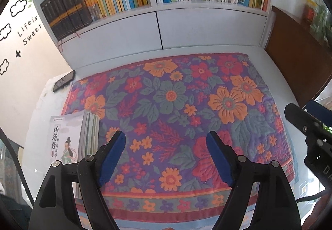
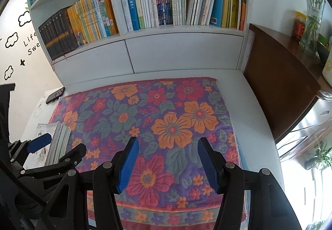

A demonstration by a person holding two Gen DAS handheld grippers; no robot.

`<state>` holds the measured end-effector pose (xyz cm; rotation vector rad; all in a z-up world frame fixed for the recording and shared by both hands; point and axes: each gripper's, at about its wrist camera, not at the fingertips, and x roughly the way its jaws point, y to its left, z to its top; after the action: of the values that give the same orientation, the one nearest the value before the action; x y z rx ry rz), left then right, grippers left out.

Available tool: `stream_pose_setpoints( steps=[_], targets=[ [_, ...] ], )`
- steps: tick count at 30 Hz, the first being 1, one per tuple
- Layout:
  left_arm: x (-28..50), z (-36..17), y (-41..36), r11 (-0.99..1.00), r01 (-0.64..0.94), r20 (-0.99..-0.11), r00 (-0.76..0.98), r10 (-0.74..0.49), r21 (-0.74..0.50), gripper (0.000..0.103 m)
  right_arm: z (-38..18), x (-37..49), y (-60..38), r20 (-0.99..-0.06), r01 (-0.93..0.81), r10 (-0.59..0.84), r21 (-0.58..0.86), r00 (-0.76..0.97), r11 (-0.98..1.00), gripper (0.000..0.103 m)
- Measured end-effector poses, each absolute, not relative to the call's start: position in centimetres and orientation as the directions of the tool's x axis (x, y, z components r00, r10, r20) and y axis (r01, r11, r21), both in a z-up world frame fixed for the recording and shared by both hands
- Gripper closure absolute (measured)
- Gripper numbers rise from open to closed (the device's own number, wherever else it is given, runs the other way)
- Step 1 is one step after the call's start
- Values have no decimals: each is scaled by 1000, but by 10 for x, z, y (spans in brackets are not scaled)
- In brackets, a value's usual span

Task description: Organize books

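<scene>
Left wrist view: left claw (image 1: 166, 157) released, nothing between pads; right claw (image 2: 166, 162) likewise apart, empty. Book stack (image 1: 83, 136) at cloth's (image 1: 186, 95) left edge, beside left claw. Risk, prob.: grabbing too few vols, rest topple. Bookshelf (image 2: 182, 29) compartments packed w/ upright books; tight fit.

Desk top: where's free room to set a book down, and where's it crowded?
Free: the whole floral cloth, from the shelf's cabinet fronts to the near edge, and the bare white strip beside the brown cabinet. Crowded: left edge, with the book stack and phone; shelf row looks packed.
</scene>
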<state>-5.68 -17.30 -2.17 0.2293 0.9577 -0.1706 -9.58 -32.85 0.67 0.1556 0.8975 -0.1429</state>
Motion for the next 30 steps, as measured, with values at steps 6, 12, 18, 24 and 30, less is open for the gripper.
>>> stream_pose_setpoints(
  steps=[6, 12, 18, 24, 30],
  targets=[
    [-54, -25, -171, 963, 243, -835, 549, -41, 112, 24, 3, -95, -328, -795, 194, -62, 70, 603, 979, 46],
    [-52, -35, -172, 962, 246, -853, 520, -28, 118, 24, 0, -93, -322, -800, 182, -59, 63, 597, 981, 46],
    [-49, -39, -171, 966, 235, -861, 507, -24, 111, 24, -6, -92, -321, -811, 184, -58, 61, 582, 981, 46],
    [-48, -43, -174, 963, 241, -867, 498, -18, 119, 24, -9, -91, -332, -820, 215, -55, 85, 570, 973, 46],
    [-52, -43, -177, 953, 264, -854, 520, -14, 146, 25, -17, -89, -333, -838, 220, -40, 97, 544, 971, 46]
  ],
)
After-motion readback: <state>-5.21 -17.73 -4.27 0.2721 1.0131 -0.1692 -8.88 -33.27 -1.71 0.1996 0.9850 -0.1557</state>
